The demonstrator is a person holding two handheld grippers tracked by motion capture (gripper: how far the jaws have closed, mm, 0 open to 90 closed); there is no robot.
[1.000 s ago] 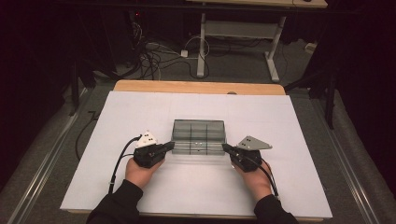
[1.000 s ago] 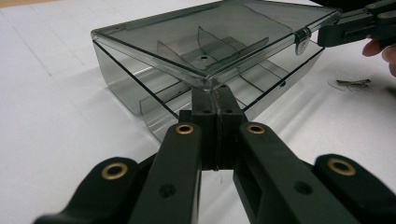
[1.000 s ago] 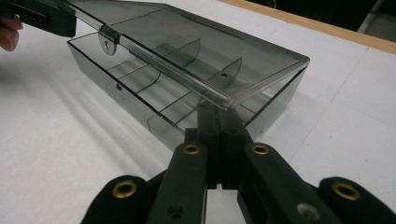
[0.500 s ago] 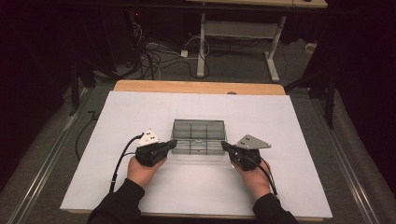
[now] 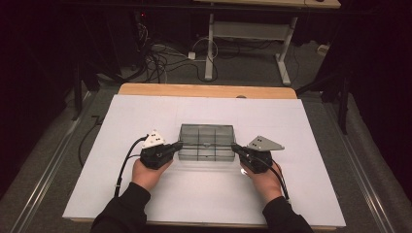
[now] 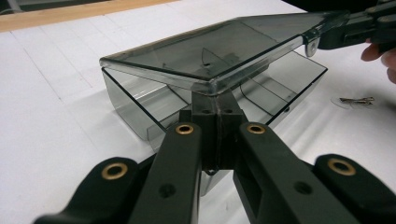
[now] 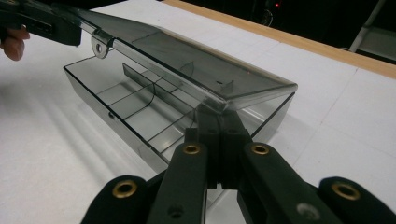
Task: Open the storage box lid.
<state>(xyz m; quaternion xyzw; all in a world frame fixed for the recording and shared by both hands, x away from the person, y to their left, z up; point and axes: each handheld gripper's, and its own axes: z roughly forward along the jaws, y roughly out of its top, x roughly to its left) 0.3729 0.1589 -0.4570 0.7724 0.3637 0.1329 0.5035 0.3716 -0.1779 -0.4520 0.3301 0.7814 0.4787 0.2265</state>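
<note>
A smoky clear plastic compartment box (image 5: 206, 141) sits mid-table on the white sheet. Its hinged lid (image 6: 210, 51) is tilted up at the near edge, and dividers show in the base (image 7: 135, 107) below. My left gripper (image 5: 176, 145) is shut on the lid's near left corner, seen close in the left gripper view (image 6: 216, 105). My right gripper (image 5: 235, 147) is shut on the near right corner, seen close in the right gripper view (image 7: 216, 112). Each gripper view also shows the other gripper, the right (image 6: 357, 30) and the left (image 7: 39, 21), at the lid's far end.
A small metal piece (image 6: 356, 99) beside a clear disc lies on the sheet near the right hand. The white sheet (image 5: 145, 116) covers a wooden table (image 5: 204, 90). Cables and a desk frame (image 5: 214, 39) stand on the floor beyond.
</note>
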